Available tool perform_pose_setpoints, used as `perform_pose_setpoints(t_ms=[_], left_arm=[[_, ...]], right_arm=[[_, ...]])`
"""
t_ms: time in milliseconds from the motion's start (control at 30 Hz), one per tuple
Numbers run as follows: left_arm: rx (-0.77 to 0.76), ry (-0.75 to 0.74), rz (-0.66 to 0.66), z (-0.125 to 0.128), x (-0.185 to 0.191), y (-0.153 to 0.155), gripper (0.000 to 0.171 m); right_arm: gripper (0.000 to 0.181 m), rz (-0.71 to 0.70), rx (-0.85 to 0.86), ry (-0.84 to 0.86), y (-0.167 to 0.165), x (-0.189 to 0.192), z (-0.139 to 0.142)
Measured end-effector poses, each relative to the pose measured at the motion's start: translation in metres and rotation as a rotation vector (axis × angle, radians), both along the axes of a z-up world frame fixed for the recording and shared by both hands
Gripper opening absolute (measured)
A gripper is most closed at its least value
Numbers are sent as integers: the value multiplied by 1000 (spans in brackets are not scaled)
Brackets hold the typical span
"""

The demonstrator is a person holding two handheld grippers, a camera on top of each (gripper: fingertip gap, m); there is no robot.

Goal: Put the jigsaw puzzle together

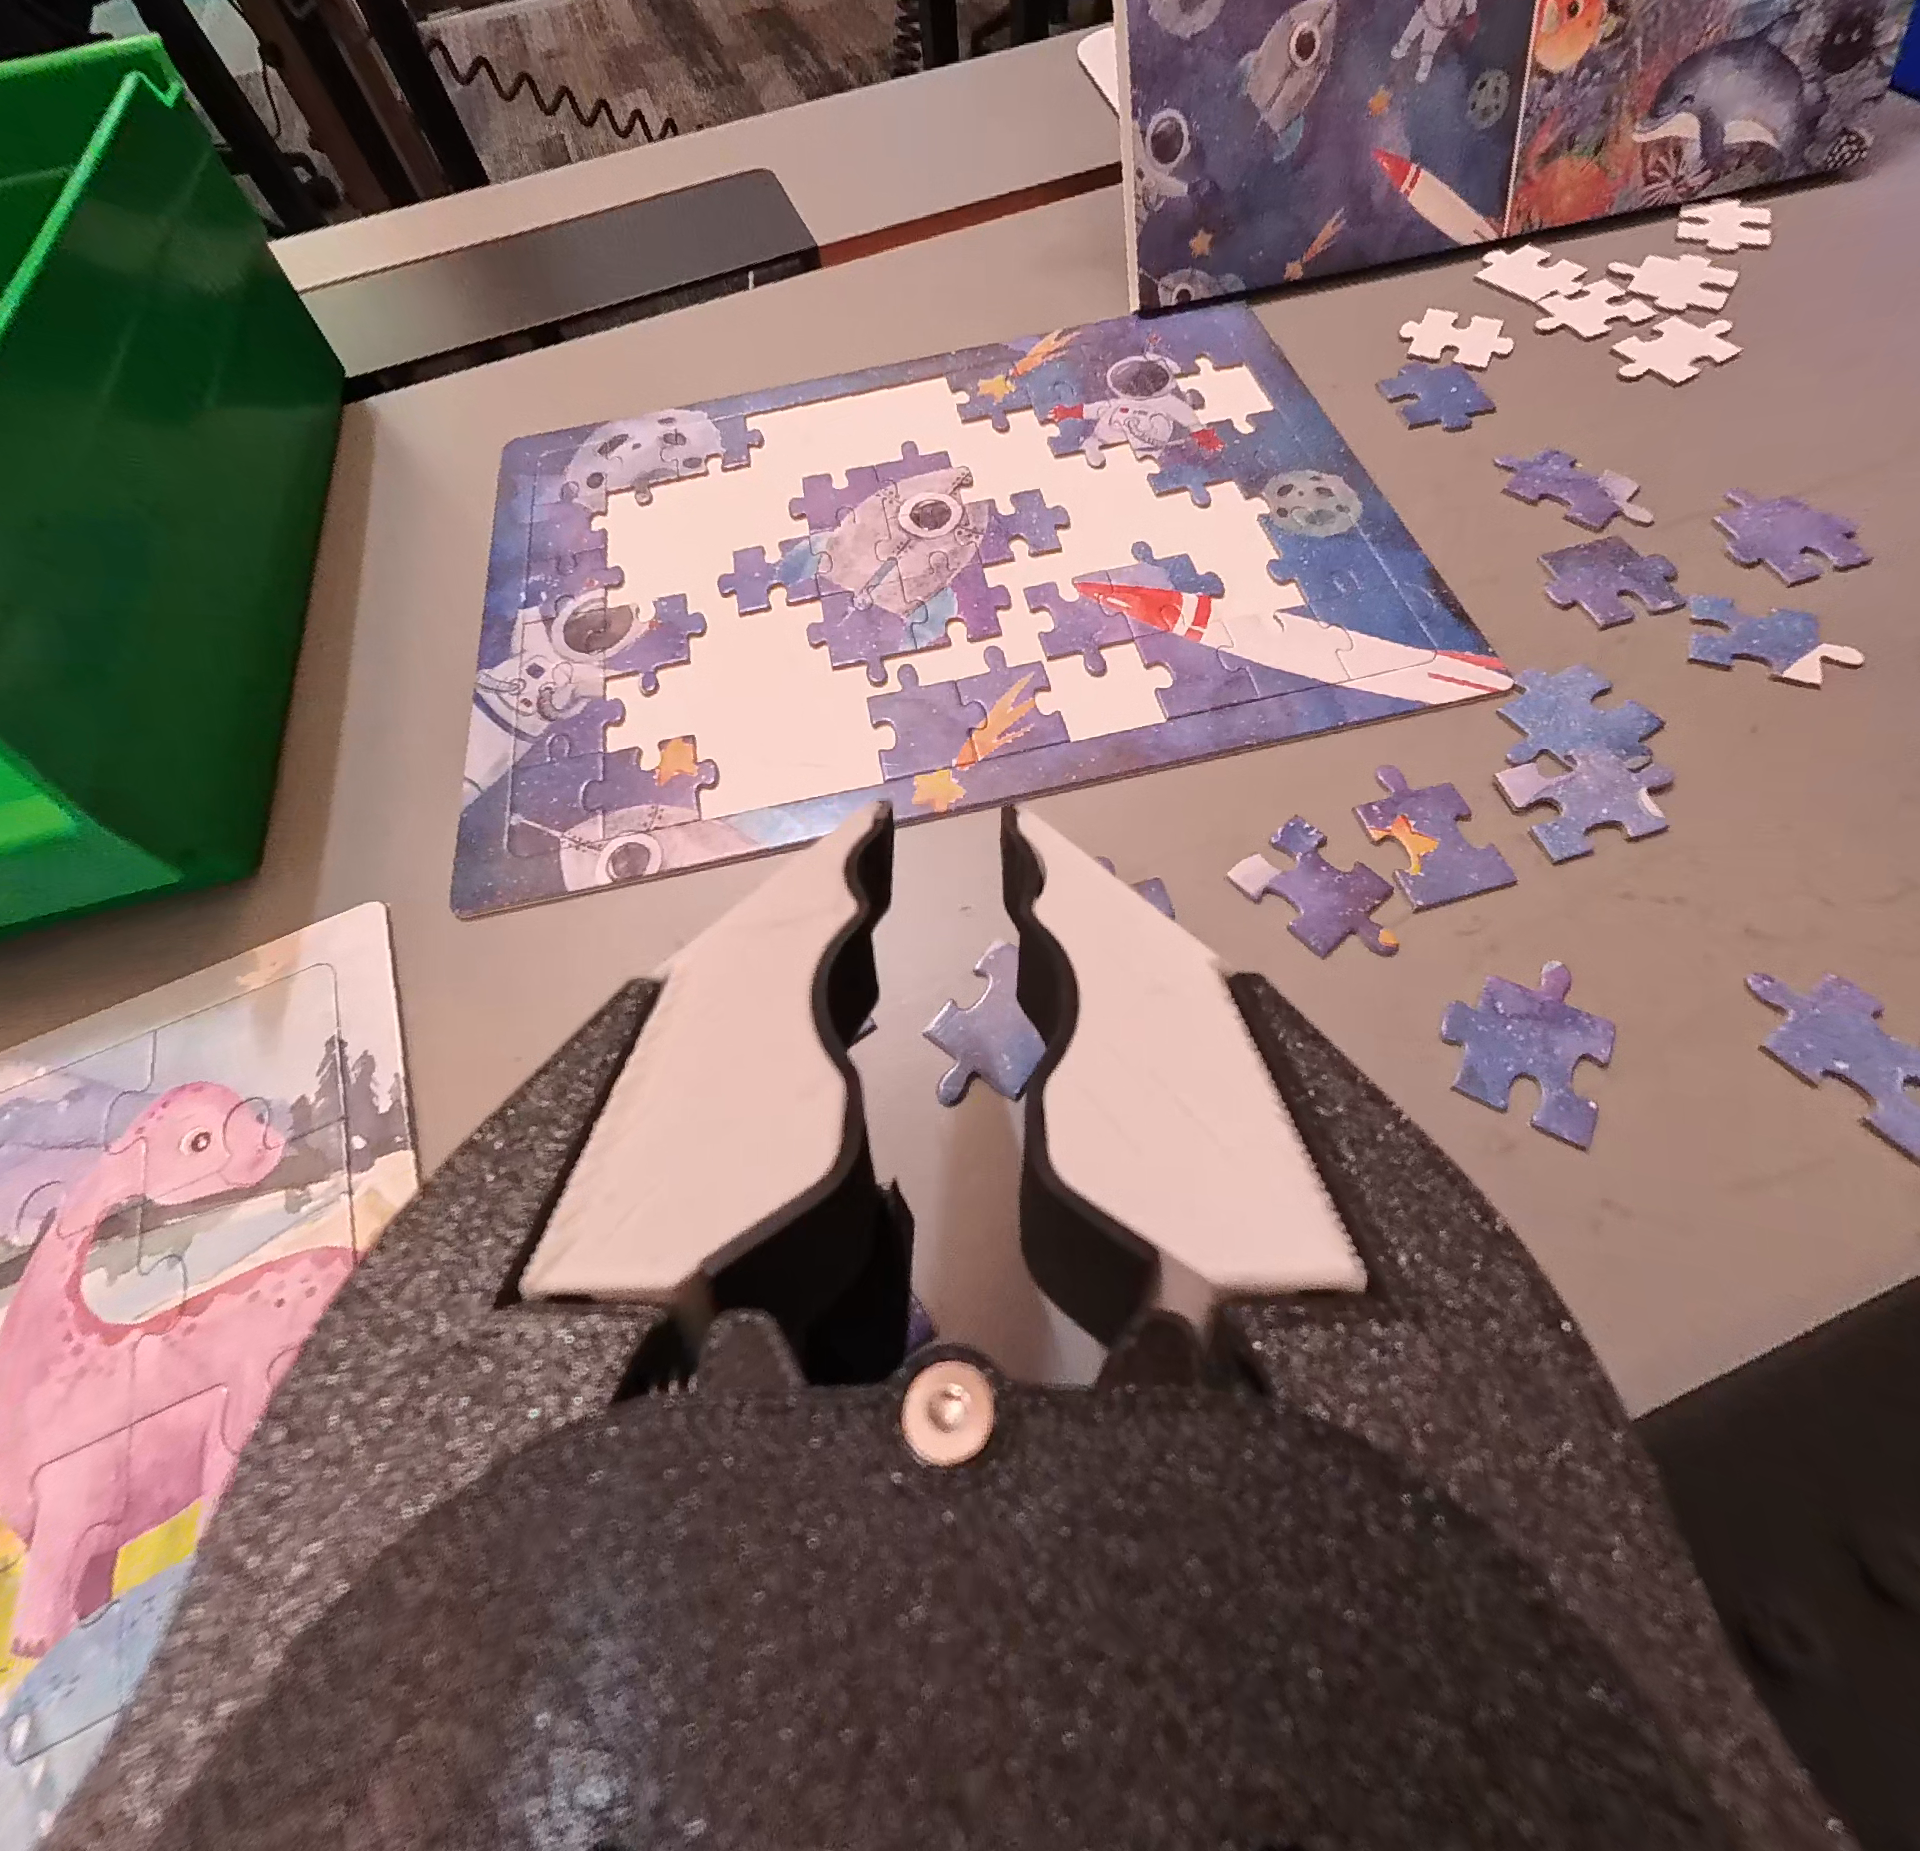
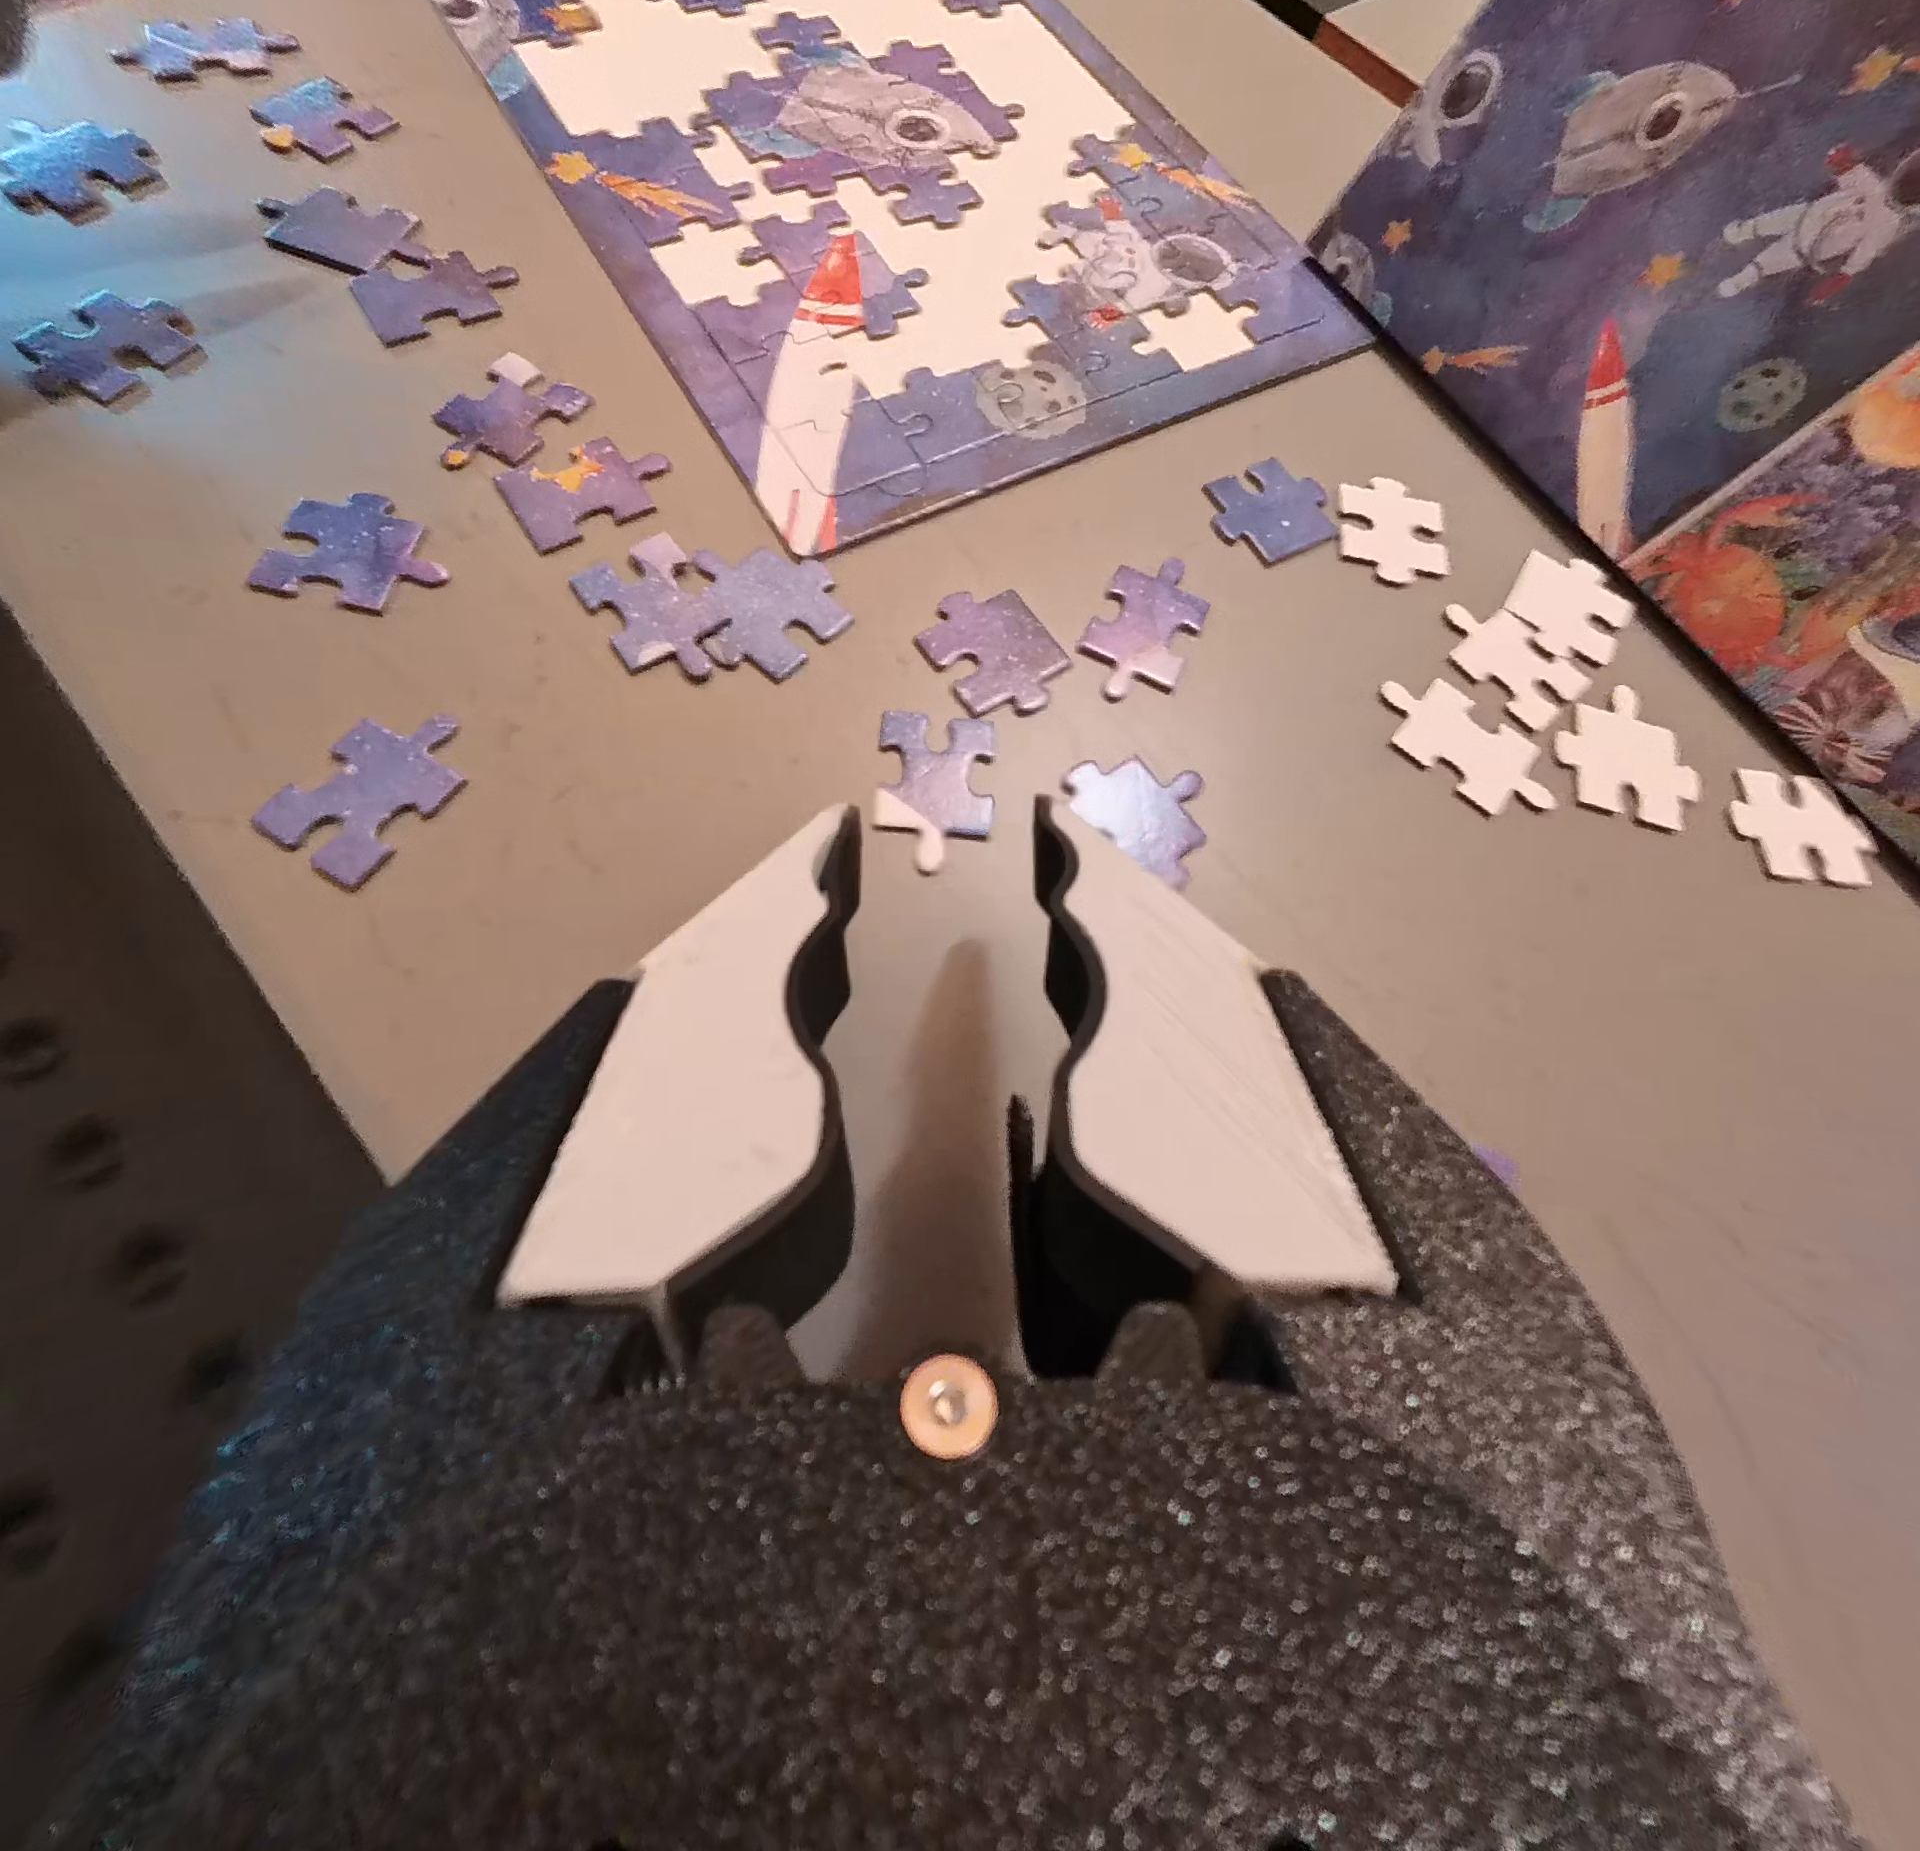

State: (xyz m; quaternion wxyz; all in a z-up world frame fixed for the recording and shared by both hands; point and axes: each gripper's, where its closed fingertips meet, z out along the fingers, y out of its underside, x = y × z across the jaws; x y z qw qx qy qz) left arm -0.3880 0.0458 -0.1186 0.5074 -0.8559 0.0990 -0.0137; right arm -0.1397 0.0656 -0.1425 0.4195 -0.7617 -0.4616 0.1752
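Jigsaw piece [image 2: 940, 775], blue with a white corner, lies flat on the surface [image 2: 623, 970] just ahead of your right tool [image 2: 945, 825], tips apart, empty. Left tool [image 1: 945, 830], also apart, sits farther off by the puzzle board [image 1: 1382, 596].

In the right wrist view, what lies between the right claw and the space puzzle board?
Between the right claw and the blue cardboard space puzzle board, loose blue puzzle pieces lie face up on the grey table; the right wrist view shows this.
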Motion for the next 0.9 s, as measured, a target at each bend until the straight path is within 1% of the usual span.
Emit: perform_pose_setpoints(t_ms=[67, 133, 200, 267, 333, 533, 667, 767, 833, 900], left_arm=[[-16, -11, 5, -2, -1, 1, 20], [0, -26, 14, 1, -3, 0, 20], [7, -48, 16, 3, -5, 0, 20], [-18, -74, 13, -1, -5, 2, 20], [-38, -99, 13, -3, -7, 2, 20], [0, -135, 16, 4, -9, 1, 20], [2, -116, 11, 4, -7, 0, 20], [-5, -84, 3, 2, -4, 0, 20], [-4, -61, -1, 1, -3, 0, 20], [1, -45, -3, 2, -2, -1, 20]], right_arm=[[33, -54, -1, -9, 8, 8, 0], [33, -97, -42, 31, 12, 16, 1], [33, -115, -69, 78, 13, 20, 5], [33, -104, -78, 109, 12, 19, 9], [33, -91, -95, 91, 10, 17, 4], [33, -51, -57, -16, 4, 11, -8], [34, -56, -35, -97, 6, 12, -17], [34, -58, -24, -94, 6, 12, -16], [34, -79, -33, -84, 9, 14, -15], [34, -141, -40, -87, 17, 22, -16]])
